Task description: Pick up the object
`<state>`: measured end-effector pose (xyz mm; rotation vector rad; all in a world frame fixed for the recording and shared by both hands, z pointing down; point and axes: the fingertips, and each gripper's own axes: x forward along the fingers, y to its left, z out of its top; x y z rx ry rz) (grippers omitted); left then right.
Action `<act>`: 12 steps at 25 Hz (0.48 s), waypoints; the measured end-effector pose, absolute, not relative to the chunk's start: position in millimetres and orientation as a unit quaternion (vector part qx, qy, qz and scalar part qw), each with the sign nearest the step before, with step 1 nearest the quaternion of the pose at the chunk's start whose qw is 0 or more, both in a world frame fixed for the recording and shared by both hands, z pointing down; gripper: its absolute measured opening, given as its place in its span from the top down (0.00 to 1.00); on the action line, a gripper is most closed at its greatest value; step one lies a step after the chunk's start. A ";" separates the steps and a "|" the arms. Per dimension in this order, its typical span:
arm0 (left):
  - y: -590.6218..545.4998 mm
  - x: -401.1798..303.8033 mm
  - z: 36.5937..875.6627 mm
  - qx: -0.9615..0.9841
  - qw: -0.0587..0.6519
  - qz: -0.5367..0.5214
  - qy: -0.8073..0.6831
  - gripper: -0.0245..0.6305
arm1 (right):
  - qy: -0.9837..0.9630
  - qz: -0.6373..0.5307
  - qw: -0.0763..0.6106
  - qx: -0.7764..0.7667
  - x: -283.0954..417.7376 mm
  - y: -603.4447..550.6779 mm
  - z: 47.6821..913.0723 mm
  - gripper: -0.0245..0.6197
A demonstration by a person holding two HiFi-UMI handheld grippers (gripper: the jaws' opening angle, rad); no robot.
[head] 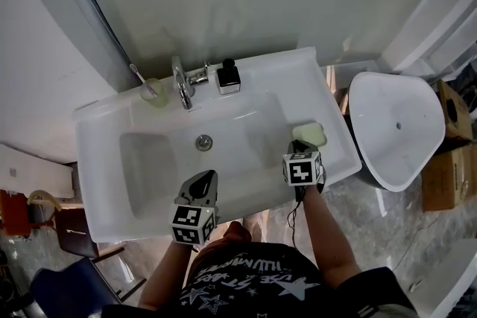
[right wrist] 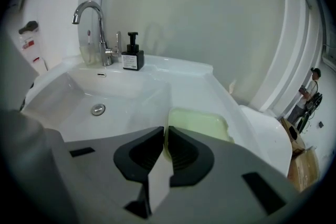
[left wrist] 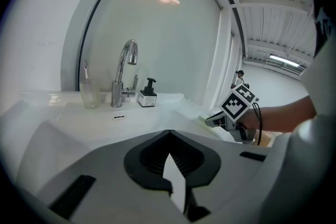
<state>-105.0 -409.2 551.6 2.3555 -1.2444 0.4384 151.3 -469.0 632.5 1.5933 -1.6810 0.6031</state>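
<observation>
Task's thing: pale green block (head: 309,134), lying flat on the right ledge of the sink (head: 100,132), outside the basin and well apart from the faucet (head: 181,82).

Right gripper (head: 298,148): jaws drawn almost together, with the block's near edge in the thin slit between the pads. I read that as a pinch on the block, not an empty close.

Bearing from right gripper: in the head view the block lies at about 1 o'clock of the jaw tips and touches them. In the right gripper view most of its body spreads away toward 1–2 o'clock.

Long axis: roughly 9 to 3 o'clock in the head view, across the line of the jaws. The hold looks to be near the block's left end – off centre.

Left gripper (head: 201,182): closed with nothing in it, held over the front rim of the sink. The block is at about 2 o'clock from it, across the basin.

Nearer hand: the right, plainly.

What the lift turns on: an end-of-block pinch may let the far side sag or swivel, so a straight upward lift seems wisest.
</observation>
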 end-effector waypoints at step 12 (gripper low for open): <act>-361.9 -89.0 506.0 0.852 0.175 0.133 -0.475 0.94 | -0.709 0.177 0.290 0.618 156.2 -429.5 552.3 0.91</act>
